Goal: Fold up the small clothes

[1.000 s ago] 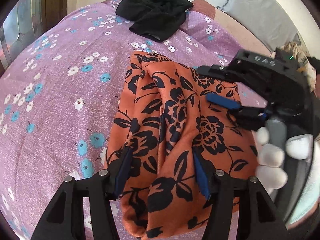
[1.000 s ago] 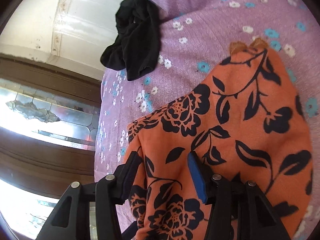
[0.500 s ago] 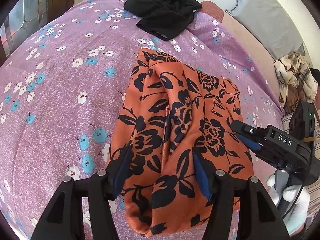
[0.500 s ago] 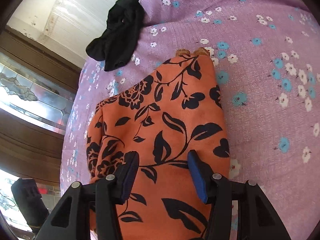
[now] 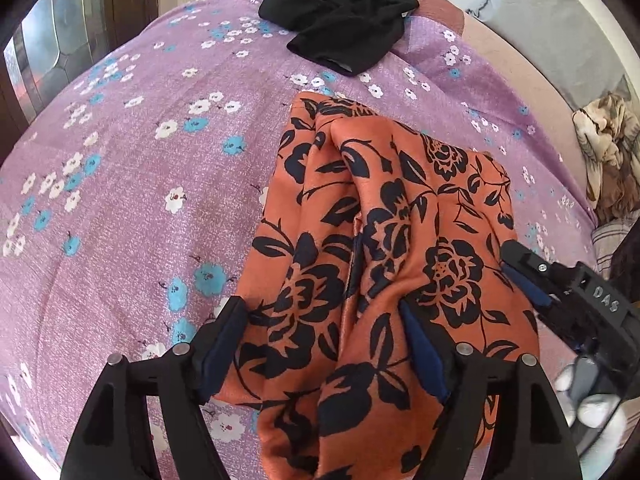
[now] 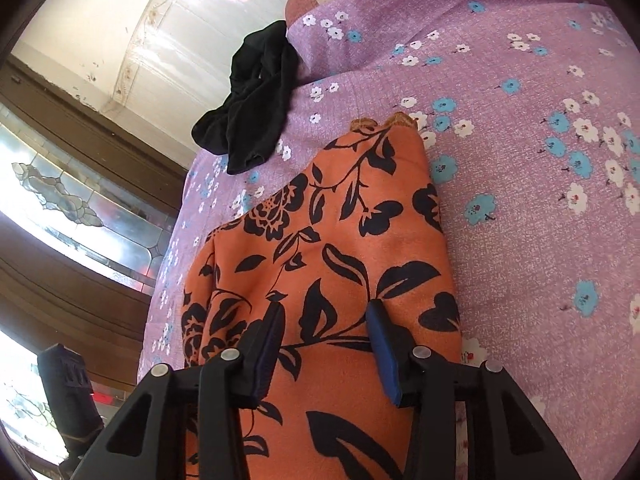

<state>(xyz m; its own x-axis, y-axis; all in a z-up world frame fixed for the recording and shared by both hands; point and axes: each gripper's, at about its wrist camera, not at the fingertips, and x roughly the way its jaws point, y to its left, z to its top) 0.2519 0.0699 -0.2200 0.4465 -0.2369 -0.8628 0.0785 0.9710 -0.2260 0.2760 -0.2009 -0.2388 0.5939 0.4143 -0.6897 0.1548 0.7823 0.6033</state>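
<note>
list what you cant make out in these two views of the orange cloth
- Near end of the orange cloth: cut off by the bottom edge in both wrist views.
- Layers underneath it: hidden by its own top fold.
- Right gripper, closing over the cloth: pad contact unclear from its own view.
- What kind of garment the black cloth is: too crumpled.
- Bundle at the left view's right edge: distorted by the lens.

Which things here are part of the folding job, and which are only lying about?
Job: orange cloth, left gripper, right gripper, black garment.
Lying about: beige cloth, purple sheet.
</note>
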